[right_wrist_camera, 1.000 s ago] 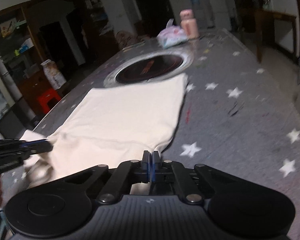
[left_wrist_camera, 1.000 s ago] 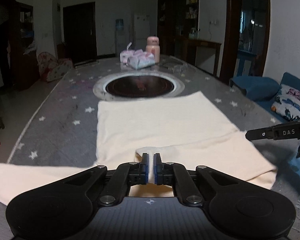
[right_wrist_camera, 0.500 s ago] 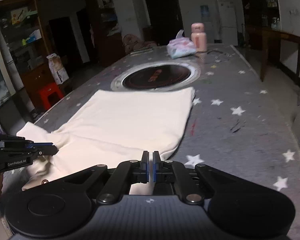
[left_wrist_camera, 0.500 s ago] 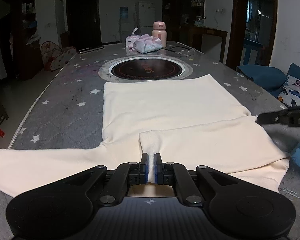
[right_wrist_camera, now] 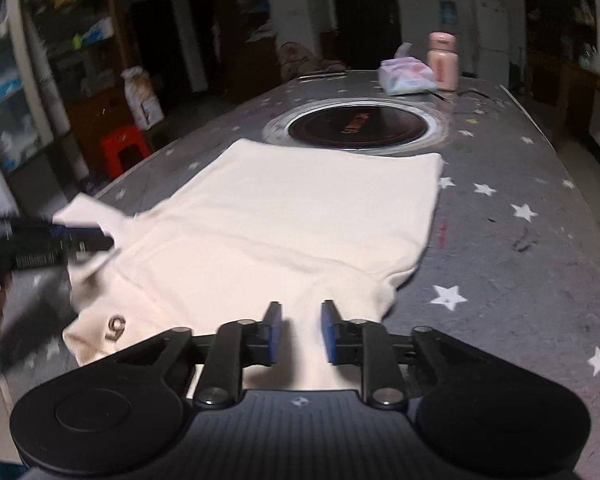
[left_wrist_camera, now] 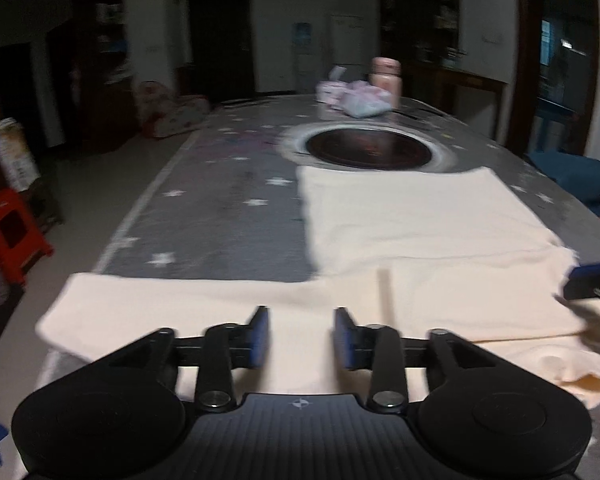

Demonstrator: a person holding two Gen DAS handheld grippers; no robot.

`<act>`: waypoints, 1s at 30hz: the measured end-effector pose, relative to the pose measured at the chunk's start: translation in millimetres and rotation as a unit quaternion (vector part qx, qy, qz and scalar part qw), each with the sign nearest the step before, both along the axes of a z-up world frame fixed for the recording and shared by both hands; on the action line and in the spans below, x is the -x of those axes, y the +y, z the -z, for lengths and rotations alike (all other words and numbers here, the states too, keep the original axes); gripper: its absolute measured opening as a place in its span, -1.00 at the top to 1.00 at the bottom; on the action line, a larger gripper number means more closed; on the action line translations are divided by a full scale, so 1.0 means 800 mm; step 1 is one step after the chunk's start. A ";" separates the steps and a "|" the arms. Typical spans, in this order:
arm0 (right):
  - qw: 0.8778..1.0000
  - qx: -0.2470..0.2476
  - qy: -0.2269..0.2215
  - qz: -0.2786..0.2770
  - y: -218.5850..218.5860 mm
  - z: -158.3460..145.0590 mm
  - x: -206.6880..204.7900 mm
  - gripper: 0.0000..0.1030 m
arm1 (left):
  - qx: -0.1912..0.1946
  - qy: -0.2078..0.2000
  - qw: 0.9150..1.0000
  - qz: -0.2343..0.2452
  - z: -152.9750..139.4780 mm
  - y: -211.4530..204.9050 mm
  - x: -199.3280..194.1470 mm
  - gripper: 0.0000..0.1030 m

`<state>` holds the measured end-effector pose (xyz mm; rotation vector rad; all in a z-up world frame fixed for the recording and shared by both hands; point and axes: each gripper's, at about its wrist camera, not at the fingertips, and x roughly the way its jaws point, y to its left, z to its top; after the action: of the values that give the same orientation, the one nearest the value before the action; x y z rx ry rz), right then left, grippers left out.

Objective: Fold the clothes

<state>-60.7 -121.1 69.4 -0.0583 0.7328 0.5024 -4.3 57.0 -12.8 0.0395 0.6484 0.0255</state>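
A cream shirt (right_wrist_camera: 300, 216) lies flat on the star-patterned surface (right_wrist_camera: 520, 240), one sleeve folded across its chest. The left tool (left_wrist_camera: 301, 338) and right tool (right_wrist_camera: 299, 332) hover over the near edge, jaws apart, gripping nothing. Risk: a careless pass could snag the loose cloth, undo the sleeve fold, or push the hem toward the round cooktop (right_wrist_camera: 360, 124).
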 end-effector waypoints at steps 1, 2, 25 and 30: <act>1.000 0.003 -0.004 -0.006 0.005 -0.002 0.002 0.52 | -0.002 -0.003 1.000 -0.013 -0.001 0.009 0.002 0.04; 1.000 0.002 -0.004 -0.019 0.012 -0.004 0.004 0.45 | -0.002 -0.004 1.000 -0.030 -0.002 0.020 0.002 -0.04; 0.999 -0.001 0.003 -0.053 0.046 -0.010 0.008 -0.09 | 0.156 0.002 0.959 -0.235 0.030 0.209 -0.014 -0.24; 0.999 -0.003 0.000 -0.047 0.041 -0.013 0.012 -0.10 | 0.159 -0.018 0.954 -0.255 0.023 0.212 -0.005 0.54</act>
<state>-70.5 -88.7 79.9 -0.0876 0.7306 0.5944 -0.3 226.7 -31.2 -0.4397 0.6067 0.4186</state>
